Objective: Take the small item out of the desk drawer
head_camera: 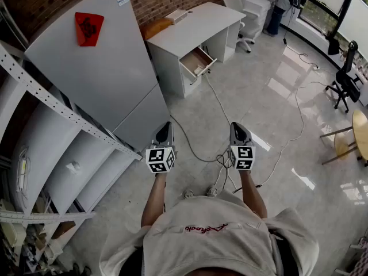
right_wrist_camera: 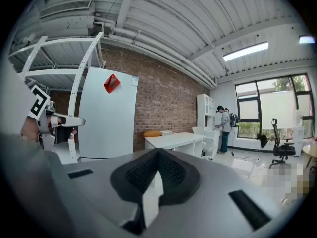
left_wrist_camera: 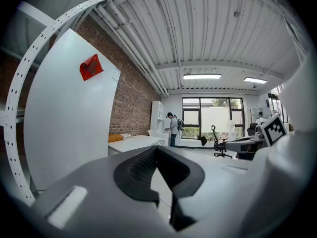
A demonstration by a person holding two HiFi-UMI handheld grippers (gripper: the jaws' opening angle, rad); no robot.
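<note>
Pointing forward side by side on outstretched forearms, the left tool [head_camera: 164, 130] and right tool [head_camera: 239, 131] both have their jaws together on nothing. Only the head view shows the desk drawer [head_camera: 197, 62] pulled open under the white tabletop [head_camera: 198, 22], well apart from both tools. The small item is probably inside, but too tiny to make out. Both gripper views catch the tabletop edge-on and a person [right_wrist_camera: 225, 124] beyond. Cables [head_camera: 217, 154] trail over the floor between, beside a tall white cabinet [head_camera: 98, 73].
</note>
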